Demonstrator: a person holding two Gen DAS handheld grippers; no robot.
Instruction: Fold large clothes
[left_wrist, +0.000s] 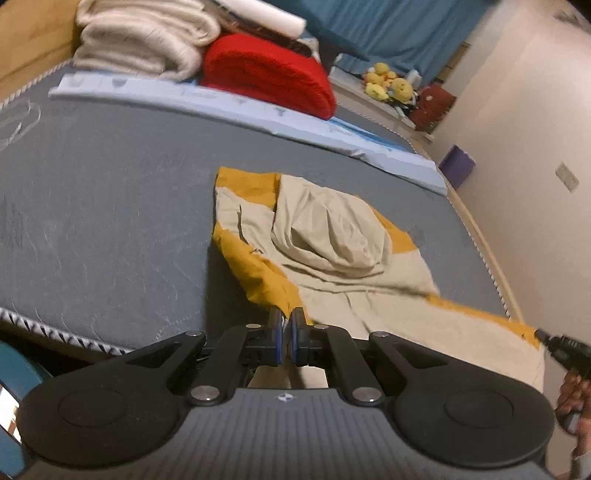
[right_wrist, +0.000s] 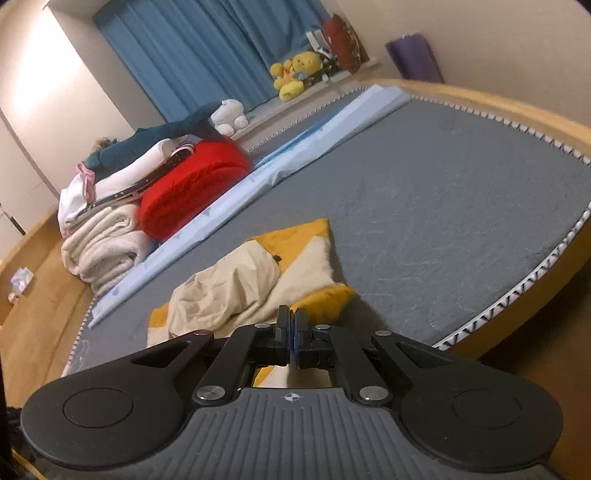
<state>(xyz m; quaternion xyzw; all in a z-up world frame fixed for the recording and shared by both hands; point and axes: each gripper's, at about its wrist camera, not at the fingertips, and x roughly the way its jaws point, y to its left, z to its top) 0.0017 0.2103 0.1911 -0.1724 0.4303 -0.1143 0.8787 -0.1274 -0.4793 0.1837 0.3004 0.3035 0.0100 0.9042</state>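
Lying on grey mattress (left_wrist: 110, 206), toward near edge: cream-and-mustard garment (left_wrist: 332, 236), crumpled, hood bunched in middle, far part flat on bed, near hem lifting off it.

Left gripper (left_wrist: 287, 321) clenching on mustard hem corner, cloth pinched betw. blue pads (left_wrist: 275, 332), only a sliver of fabric caught. Right gripper (right_wrist: 292, 325) also clamping hem on opposite side; jaws fully together, mustard edge running up to tips, cloth showing beneath the fingers. Seen in left wrist view, right gripper tip (left_wrist: 554, 341) pulling hem taut across.

Risks from here, as judgement:
- Slipping out of left grip, bite being thin & at very edge; sudden tug prob. freeing it.
- Dragging whole garment toward bed edge instead of folding, nothing anchoring far end; hem ending up off mattress.
- Folding over bunched hood, trapping lump inside, giving uneven bulky fold; needing smoothing first.
- Raising hands unevenly, skewing hem line, sleeves sliding out sideways.
- Overshooting fwd, landing fabric on pale blue sheet (left_wrist: 258, 110) or against red blanket (left_wrist: 266, 74) & cream towels (left_wrist: 144, 40) stacked beyond; those well apart now, so low risk.
- Motion blur hinting at fast moving; speed worsening all above.
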